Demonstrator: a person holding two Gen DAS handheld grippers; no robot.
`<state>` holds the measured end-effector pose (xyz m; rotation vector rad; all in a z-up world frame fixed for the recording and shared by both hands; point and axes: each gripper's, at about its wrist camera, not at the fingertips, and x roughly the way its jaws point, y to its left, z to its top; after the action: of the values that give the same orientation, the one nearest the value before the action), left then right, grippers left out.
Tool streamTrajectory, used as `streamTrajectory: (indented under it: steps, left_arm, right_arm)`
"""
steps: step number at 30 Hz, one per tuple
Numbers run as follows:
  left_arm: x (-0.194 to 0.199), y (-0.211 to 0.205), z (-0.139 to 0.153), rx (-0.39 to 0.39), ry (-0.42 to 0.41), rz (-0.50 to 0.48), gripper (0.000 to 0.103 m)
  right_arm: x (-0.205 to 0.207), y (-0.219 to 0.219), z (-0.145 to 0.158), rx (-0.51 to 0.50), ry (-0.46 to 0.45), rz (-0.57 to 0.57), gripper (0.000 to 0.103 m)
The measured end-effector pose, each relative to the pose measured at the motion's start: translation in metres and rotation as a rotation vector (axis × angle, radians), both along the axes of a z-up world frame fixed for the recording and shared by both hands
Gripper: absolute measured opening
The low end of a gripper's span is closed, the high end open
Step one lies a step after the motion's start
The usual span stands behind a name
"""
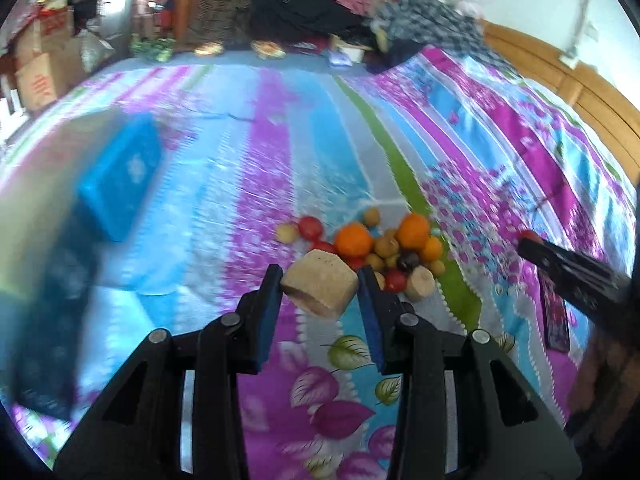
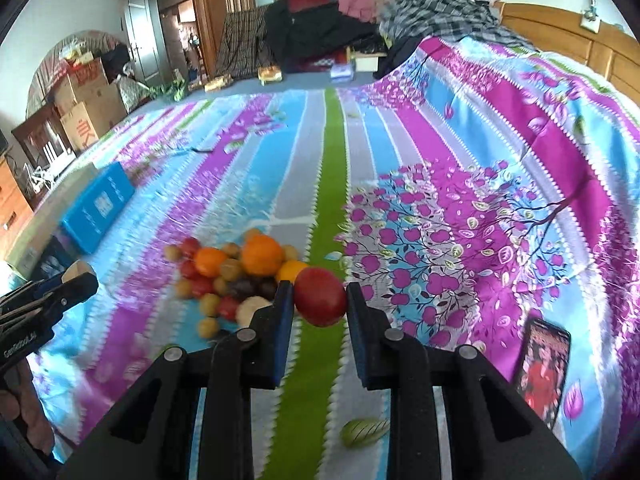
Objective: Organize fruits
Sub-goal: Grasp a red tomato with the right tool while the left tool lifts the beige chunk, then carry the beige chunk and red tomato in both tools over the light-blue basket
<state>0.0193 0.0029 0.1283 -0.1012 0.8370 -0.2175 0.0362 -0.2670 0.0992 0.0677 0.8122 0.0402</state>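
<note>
A pile of fruit [image 1: 376,246] lies on the striped bedspread: oranges [image 1: 353,239], small red tomatoes, yellowish round fruits and a dark plum. My left gripper [image 1: 320,280] is shut on a beige cut chunk [image 1: 320,289] and holds it above the bed, just in front of the pile. My right gripper [image 2: 320,296] is shut on a red tomato [image 2: 320,297], held above the bed to the right of the pile [image 2: 236,276]. The right gripper also shows in the left wrist view [image 1: 568,268], and the left gripper in the right wrist view [image 2: 60,292].
A blue box [image 2: 98,206] sits on a cardboard box at the bed's left edge. A phone [image 2: 544,368] lies on the bed at the right. Clothes [image 2: 384,8] are heaped at the far end. A wooden headboard [image 2: 560,28] runs along the right.
</note>
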Motion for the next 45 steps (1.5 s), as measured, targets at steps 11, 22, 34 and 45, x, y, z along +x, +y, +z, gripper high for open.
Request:
streamTrajectory:
  steps: [11, 22, 34, 45]
  left_arm:
    - [-0.033, 0.049, 0.065, 0.013, -0.042, 0.159, 0.039]
    - [-0.067, 0.09, 0.108, 0.042, -0.132, 0.243, 0.038]
    - [-0.105, 0.169, 0.136, 0.062, -0.201, 0.436, 0.038]
    - [-0.156, 0.26, 0.146, 0.054, -0.208, 0.665, 0.038]
  right_arm:
    - [-0.03, 0.052, 0.072, -0.003, -0.093, 0.056, 0.03]
    - [-0.046, 0.122, 0.121, 0.005, -0.15, 0.168, 0.03]
    - [-0.06, 0.23, 0.168, 0.051, -0.209, 0.361, 0.03]
    - [-0.084, 0.356, 0.187, 0.077, -0.209, 0.571, 0.03]
